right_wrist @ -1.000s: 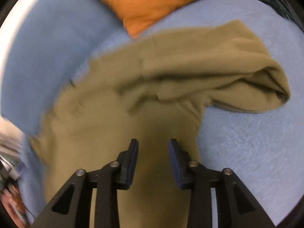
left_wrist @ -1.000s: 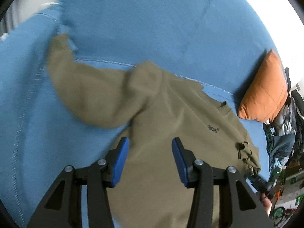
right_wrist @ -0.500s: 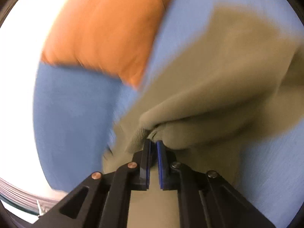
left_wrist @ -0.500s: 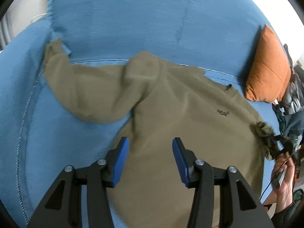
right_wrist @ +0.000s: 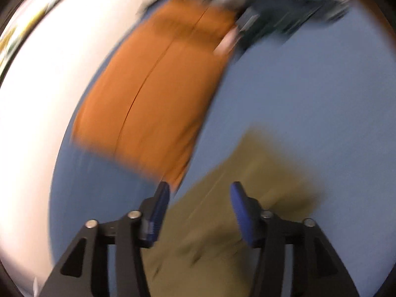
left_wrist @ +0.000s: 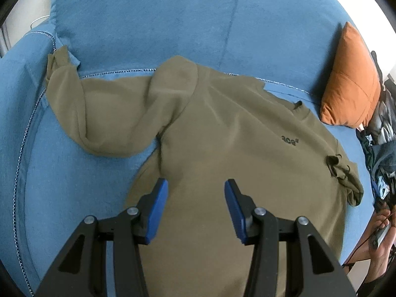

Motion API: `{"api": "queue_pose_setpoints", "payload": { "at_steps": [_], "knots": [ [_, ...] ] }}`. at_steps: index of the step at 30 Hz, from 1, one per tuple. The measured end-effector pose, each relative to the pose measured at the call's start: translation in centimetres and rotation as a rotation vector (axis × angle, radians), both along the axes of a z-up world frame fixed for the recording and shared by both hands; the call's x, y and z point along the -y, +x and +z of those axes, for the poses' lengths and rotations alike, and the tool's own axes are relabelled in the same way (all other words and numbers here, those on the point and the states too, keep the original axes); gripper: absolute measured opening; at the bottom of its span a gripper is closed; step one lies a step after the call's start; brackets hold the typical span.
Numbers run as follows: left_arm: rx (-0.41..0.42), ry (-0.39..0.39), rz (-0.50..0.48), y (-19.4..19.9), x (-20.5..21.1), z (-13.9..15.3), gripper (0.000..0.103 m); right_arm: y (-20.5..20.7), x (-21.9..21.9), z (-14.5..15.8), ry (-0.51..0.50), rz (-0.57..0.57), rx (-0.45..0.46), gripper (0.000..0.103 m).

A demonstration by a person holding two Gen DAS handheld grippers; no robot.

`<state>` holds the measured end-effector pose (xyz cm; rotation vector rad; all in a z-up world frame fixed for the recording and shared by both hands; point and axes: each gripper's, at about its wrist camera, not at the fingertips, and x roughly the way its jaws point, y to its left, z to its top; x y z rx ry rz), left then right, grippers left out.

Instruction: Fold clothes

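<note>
Olive-green long-sleeved sweatshirt (left_wrist: 235,133) with small dark chest lettering lies spread flat on the blue fabric sofa (left_wrist: 148,19), one garment only. In the left wrist view its one visible sleeve trails out toward ten o'clock, the cuff bunched against the sofa's armrest seam, and the body runs from the centre down to six o'clock, passing beneath the left gripper (left_wrist: 195,185). That gripper's two blue-padded jaws are spread wide apart with nothing between them, poised over the lower body of the sweatshirt. At two o'clock one orange square cushion (left_wrist: 351,79) leans on the backrest, just beyond the sweatshirt's shoulder, and a heap of dark clothing (left_wrist: 381,133) sits at three o'clock. The right wrist view is heavily motion-blurred: the right gripper (right_wrist: 200,188) likewise has its two jaws released and parted, olive cloth lying below them from five to six o'clock, the orange cushion at eleven o'clock.
</note>
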<state>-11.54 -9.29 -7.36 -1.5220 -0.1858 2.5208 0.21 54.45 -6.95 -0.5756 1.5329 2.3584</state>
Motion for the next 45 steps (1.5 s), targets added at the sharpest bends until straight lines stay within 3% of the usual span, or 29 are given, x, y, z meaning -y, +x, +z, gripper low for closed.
{"api": "queue_pose_setpoints", "payload": {
  "at_steps": [2,9,10,11,12,13,19,21,22,23,27,32,36,39,42,45],
  "knots": [
    [0.0,-0.017,-0.013,0.2,-0.5,-0.2,0.047,-2.3,2.5,-1.5,-0.085,0.104,0.026,0.059],
    [0.012,-0.033,-0.023,-0.1,-1.7,-0.8,0.047,-7.9,4.7,-10.8,-0.413,0.107,0.157,0.061],
    [0.012,-0.037,-0.029,-0.1,-1.9,-0.9,0.047,-7.7,4.2,-11.0,-0.435,0.078,0.115,0.059],
    [0.012,-0.04,-0.035,-0.1,-2.1,-0.9,0.047,-7.5,3.8,-11.3,-0.456,0.05,0.073,0.031],
    [0.011,-0.042,-0.041,-0.2,-2.2,-0.9,0.047,-7.3,3.4,-10.5,-0.431,0.043,0.047,0.009],
    [0.009,-0.042,-0.047,-0.1,-2.3,-0.9,0.047,-7.1,2.9,-9.7,-0.406,0.035,0.022,0.01],
    [0.004,-0.032,-0.058,0.1,-2.5,-0.5,0.047,1.0,-1.9,-6.4,-0.279,-0.257,-0.03,0.01],
    [-0.004,-0.03,-0.068,0.3,-2.5,-0.2,0.047,3.7,-3.5,-5.2,-0.236,-0.353,-0.047,0.026],
    [-0.005,-0.029,-0.073,0.3,-2.7,-0.1,0.047,5.1,-4.3,-4.7,-0.214,-0.401,-0.056,0.047],
    [-0.004,-0.026,-0.075,0.1,-2.9,-0.1,0.047,6.4,-5.1,-4.1,-0.192,-0.449,-0.064,0.051],
    [0.017,-0.002,-0.043,-0.6,-2.1,-0.3,0.047,11.8,-8.2,-1.8,-0.102,-0.639,-0.098,0.051],
    [0.028,-0.019,0.073,-1.1,2.0,-0.3,0.047,8.0,-3.6,0.9,-0.044,-0.275,-0.045,0.051],
    [-0.023,0.043,0.182,1.3,7.9,2.2,0.047,10.0,3.6,4.5,0.089,-0.024,-0.045,0.051],
    [-0.048,0.073,0.191,4.3,10.7,3.2,0.047,13.9,9.6,6.2,0.218,0.128,0.008,0.051],
    [0.008,0.127,0.194,7.3,13.3,2.0,0.047,16.8,14.9,4.2,0.28,0.281,0.109,0.051],
    [0.084,0.182,0.227,9.8,15.6,0.5,0.047,18.5,18.6,0.4,0.217,0.404,0.241,0.051]
  ]
}}
